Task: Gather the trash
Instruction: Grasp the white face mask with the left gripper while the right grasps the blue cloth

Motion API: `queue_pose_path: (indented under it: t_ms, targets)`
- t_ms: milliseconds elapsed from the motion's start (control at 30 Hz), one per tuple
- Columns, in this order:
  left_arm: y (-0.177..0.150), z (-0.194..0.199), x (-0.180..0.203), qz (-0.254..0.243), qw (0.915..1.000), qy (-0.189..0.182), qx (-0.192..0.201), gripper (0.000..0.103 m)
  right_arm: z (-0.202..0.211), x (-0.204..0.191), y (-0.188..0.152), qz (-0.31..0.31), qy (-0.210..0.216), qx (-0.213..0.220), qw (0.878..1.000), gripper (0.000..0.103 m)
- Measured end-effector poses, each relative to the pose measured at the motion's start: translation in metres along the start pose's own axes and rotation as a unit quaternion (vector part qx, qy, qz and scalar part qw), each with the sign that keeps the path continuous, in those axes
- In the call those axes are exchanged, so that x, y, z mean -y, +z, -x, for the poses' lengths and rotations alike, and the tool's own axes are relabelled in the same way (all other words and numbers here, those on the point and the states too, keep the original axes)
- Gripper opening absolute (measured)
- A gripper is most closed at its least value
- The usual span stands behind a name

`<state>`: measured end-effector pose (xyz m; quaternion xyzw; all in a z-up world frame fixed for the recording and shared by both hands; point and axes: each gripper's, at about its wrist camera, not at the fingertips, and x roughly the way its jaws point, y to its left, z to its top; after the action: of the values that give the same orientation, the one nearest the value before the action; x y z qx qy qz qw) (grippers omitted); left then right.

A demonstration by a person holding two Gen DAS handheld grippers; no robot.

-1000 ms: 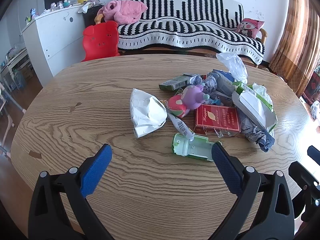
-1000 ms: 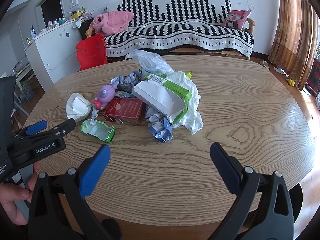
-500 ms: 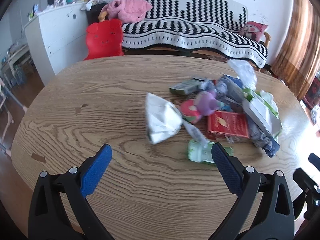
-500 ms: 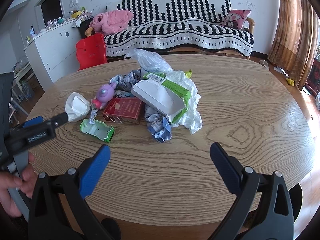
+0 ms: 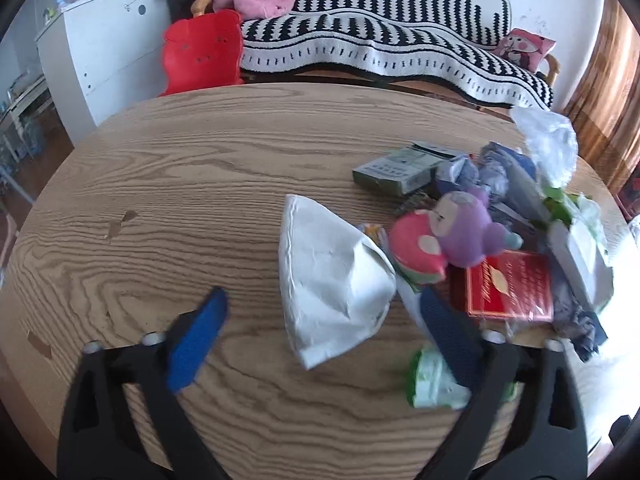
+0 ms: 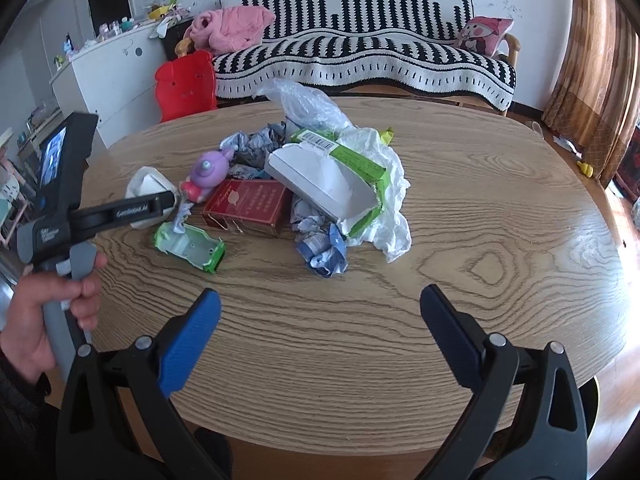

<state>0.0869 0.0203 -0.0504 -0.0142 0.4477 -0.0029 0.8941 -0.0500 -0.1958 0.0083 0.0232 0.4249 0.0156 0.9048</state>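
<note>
L gripper [image 5: 320, 320] is seen w/ jaws closing round a white bag [image 5: 332, 280] lying on the bench [image 5: 180, 184] at the trash pile's [image 6: 320, 184] left edge; pads not yet pressed on it. R gripper [image 6: 320, 320] is held above bare wood, jaws released, nothing btw them.

White lettering on the arm of the left gripper [image 6: 174, 200] reads roughly "GenRobot.AI". The gold script on the red box [image 6: 246, 206] is too blurred to read.
</note>
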Motion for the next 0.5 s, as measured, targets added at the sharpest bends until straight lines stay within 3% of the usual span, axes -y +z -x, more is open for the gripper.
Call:
queue_pose_path:
  t_ms: [33, 167, 267, 467, 500]
  targets:
    - [0.0, 0.0, -0.002, 0.004, 1.0, -0.007, -0.005, 0.052, -0.003, 0.002, 0.001, 0.001, -0.001, -0.002, 1.0, 0.096]
    - [0.0, 0.011, -0.01, 0.016, 0.9998, -0.002, -0.011, 0.05, -0.022, 0.009, 0.008, -0.009, 0.009, -0.014, 1.0, 0.095]
    - [-0.002, 0.031, -0.015, 0.007, 0.9998, 0.014, 0.01, 0.05, -0.043, 0.009, 0.015, -0.016, 0.014, -0.03, 0.999, 0.084]
    - [-0.003, 0.05, -0.02, 0.019, 0.9997, -0.008, 0.014, 0.05, -0.084, 0.008, 0.027, -0.035, 0.011, -0.056, 0.998, 0.054]
    - [-0.005, 0.052, -0.018, 0.015, 0.9997, -0.009, 0.017, 0.05, -0.089, 0.008, 0.028, -0.039, 0.014, -0.06, 0.997, 0.036]
